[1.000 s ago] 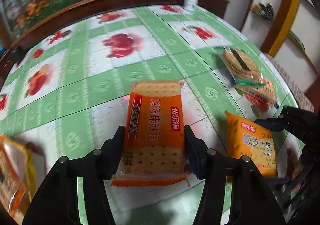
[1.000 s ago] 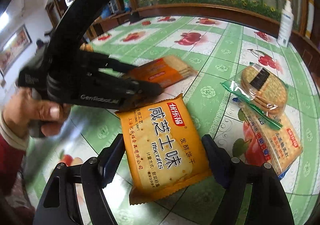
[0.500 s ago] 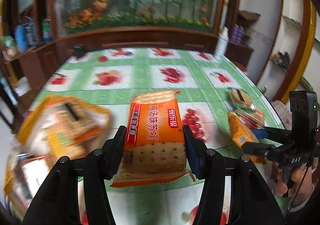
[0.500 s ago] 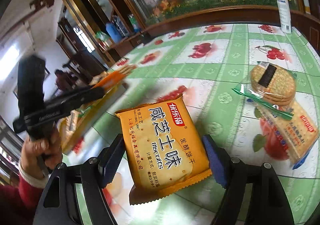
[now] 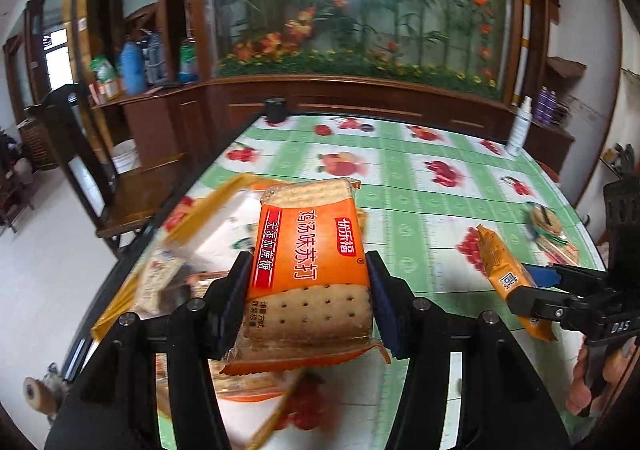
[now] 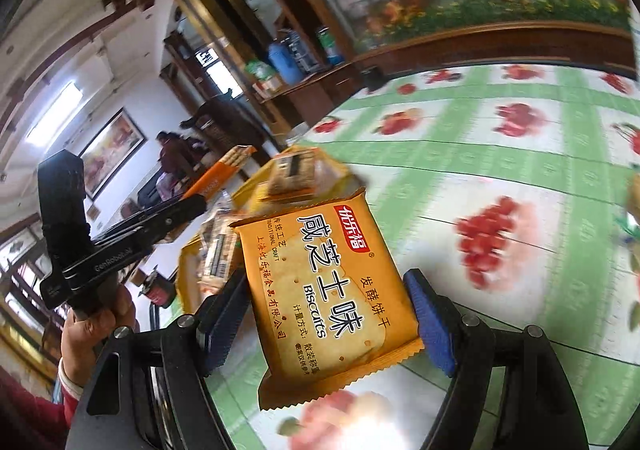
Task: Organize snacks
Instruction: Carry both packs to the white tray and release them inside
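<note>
Both cracker packs, the orange one (image 5: pixel 310 270) and the yellow one (image 6: pixel 332 290), are glossy plastic film with crimped ends. The desk (image 5: pixel 420 185) wears a shiny, smooth printed covering. Cabinets (image 5: pixel 192 117) beyond are polished wood.

Left gripper (image 5: pixel 308 298) clamps orange cracker pack (image 5: pixel 310 270).
</note>
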`<control>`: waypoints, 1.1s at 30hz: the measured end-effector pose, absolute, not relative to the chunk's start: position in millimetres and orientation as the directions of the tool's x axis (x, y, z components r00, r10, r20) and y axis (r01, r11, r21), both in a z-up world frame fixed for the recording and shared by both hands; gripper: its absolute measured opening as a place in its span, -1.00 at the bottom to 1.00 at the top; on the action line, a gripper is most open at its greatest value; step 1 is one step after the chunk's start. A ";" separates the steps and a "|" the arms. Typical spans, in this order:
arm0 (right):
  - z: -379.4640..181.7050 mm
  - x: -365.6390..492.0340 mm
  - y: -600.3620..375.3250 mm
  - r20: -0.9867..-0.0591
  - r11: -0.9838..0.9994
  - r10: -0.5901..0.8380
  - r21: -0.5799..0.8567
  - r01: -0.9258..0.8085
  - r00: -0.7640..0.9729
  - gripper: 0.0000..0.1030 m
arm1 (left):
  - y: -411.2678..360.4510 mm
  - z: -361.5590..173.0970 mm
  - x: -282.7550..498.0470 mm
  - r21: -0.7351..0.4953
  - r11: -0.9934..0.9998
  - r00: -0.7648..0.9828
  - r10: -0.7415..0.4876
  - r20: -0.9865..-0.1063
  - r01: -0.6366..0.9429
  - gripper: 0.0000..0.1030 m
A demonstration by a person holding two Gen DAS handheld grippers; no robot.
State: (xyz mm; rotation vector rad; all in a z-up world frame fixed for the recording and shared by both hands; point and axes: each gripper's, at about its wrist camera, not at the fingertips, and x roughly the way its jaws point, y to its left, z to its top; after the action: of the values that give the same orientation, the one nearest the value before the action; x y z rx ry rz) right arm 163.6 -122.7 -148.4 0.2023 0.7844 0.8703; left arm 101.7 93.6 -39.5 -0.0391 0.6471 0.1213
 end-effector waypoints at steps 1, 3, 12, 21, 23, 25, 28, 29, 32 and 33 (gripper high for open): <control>-146.4 162.7 -115.3 -0.531 0.636 0.757 0.462 -0.618 0.381 0.52 | 97.5 -39.4 100.3 0.002 0.991 0.791 0.109 -0.602 -0.135 0.05; -141.5 161.4 -100.1 -0.530 0.624 0.763 0.454 -0.636 0.371 0.52 | 105.6 -39.0 96.0 0.005 0.987 0.792 0.131 -0.597 -0.160 0.05; -128.0 164.2 -38.2 -0.534 0.578 0.782 0.433 -0.691 0.320 0.52 | 155.0 -44.6 78.8 -0.030 0.964 0.776 0.194 -0.600 -0.265 0.05; -130.9 187.2 26.2 -0.549 0.563 0.786 0.449 -0.694 0.282 0.52 | 185.5 -54.9 73.8 -0.060 0.945 0.755 0.218 -0.619 -0.323 0.05; -130.0 192.0 40.7 -0.554 0.563 0.784 0.441 -0.699 0.281 0.52 | 186.2 -57.7 74.6 -0.061 0.944 0.753 0.217 -0.622 -0.323 0.05; -130.0 195.8 53.1 -0.559 0.565 0.779 0.430 -0.704 0.284 0.52 | 184.8 -60.8 76.8 -0.061 0.945 0.749 0.214 -0.627 -0.322 0.05; -132.4 200.1 64.9 -0.568 0.575 0.769 0.418 -0.703 0.291 0.52 | 183.4 -62.3 79.9 -0.060 0.947 0.748 0.210 -0.629 -0.316 0.05; -133.8 203.1 69.1 -0.570 0.578 0.767 0.416 -0.702 0.294 0.52 | 182.8 -63.2 81.6 -0.058 0.948 0.748 0.209 -0.630 -0.314 0.05; -137.4 210.1 75.8 -0.582 0.593 0.753 0.398 -0.700 0.306 0.52 | 180.3 -65.4 84.7 -0.054 0.950 0.746 0.206 -0.633 -0.308 0.05; -138.1 211.4 77.7 -0.584 0.595 0.751 0.397 -0.699 0.307 0.52 | 180.4 -65.8 85.2 -0.054 0.950 0.746 0.205 -0.633 -0.308 0.05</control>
State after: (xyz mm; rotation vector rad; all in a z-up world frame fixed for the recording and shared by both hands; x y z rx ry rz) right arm 211.4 77.7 -138.1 0.0733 0.8145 0.9602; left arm 85.2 180.4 -65.8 -0.1591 0.6723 0.2820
